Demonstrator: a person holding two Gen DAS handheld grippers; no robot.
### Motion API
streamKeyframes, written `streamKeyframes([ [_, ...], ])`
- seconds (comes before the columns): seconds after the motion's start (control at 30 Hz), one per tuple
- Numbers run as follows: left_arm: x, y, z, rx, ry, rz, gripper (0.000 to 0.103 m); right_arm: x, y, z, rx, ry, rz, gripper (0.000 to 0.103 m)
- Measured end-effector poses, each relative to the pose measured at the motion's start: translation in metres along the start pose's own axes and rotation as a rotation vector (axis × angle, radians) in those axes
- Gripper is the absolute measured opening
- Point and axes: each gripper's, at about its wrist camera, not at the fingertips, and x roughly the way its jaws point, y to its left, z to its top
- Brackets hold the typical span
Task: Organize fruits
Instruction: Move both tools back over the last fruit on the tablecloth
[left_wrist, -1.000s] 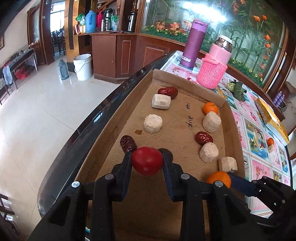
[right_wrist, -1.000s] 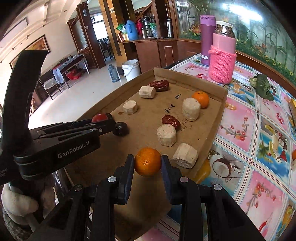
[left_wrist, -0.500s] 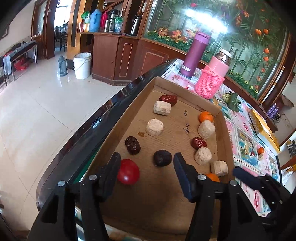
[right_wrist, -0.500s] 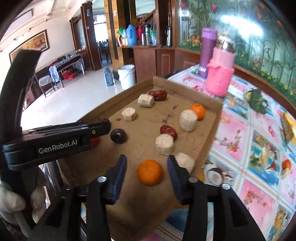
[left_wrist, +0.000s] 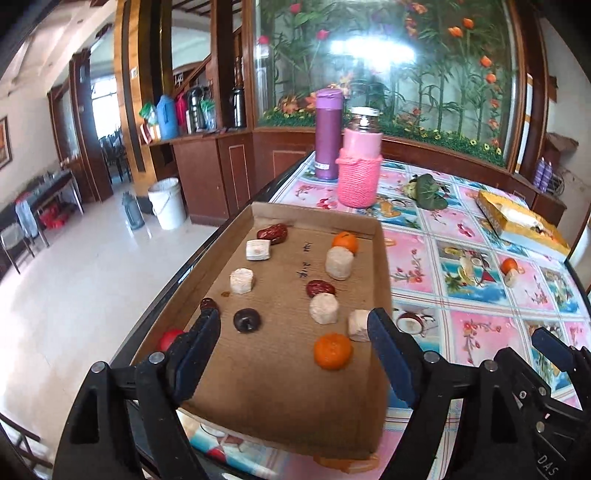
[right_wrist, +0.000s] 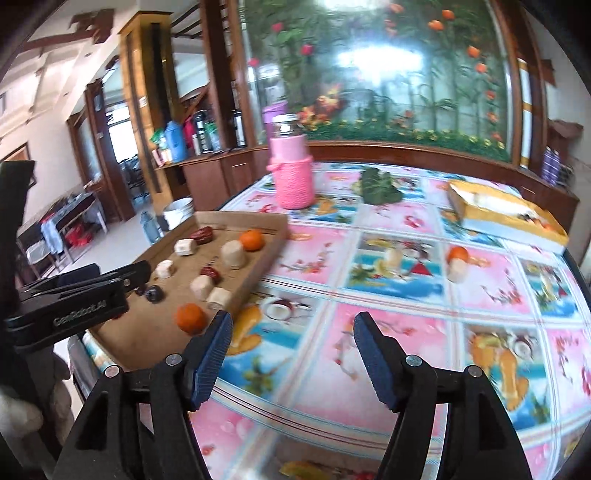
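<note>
Lying on the desk (right_wrist: 406, 317) right of the cardboard tray (right_wrist: 271, 251), the stray orange (right_wrist: 458, 254) is sitting nearer the right hand-held gripper (right_wrist: 291, 354), gaping wide and empty.

Patterned table (right_wrist: 406, 295) bears cardboard tray (left_wrist: 380, 280), bottles, box.

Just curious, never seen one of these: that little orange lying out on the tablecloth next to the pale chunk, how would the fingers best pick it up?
Probably from above, closing on the orange's widest part. It is round, so any pair of opposite sides works, but the pale chunk touches its near side; better to pinch left to right, where the tablecloth is bare. The right gripper is open and faces that way.
</note>
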Motion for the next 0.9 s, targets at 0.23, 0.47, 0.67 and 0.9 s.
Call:
streamKeyframes([
  [0.23, -0.016, -0.025, -0.014, 0.047, -0.007, 0.002, 0.081, -0.019, -0.025, -0.024, 0.066, 0.007, -0.021, 0.073],
  [0.47, -0.031, -0.029, -0.025, 0.057, -0.016, 0.001, 0.081, -0.039, -0.030, -0.035, 0.096, -0.022, -0.021, 0.076],
  [0.67, -0.044, -0.026, -0.027, 0.052, -0.032, -0.007, 0.081, -0.051, -0.021, -0.037, 0.082, -0.036, -0.014, 0.076],
  [0.9, -0.047, -0.025, -0.027, 0.051, -0.035, -0.014, 0.082, -0.054, -0.017, -0.038, 0.074, -0.040, -0.017, 0.079],
])
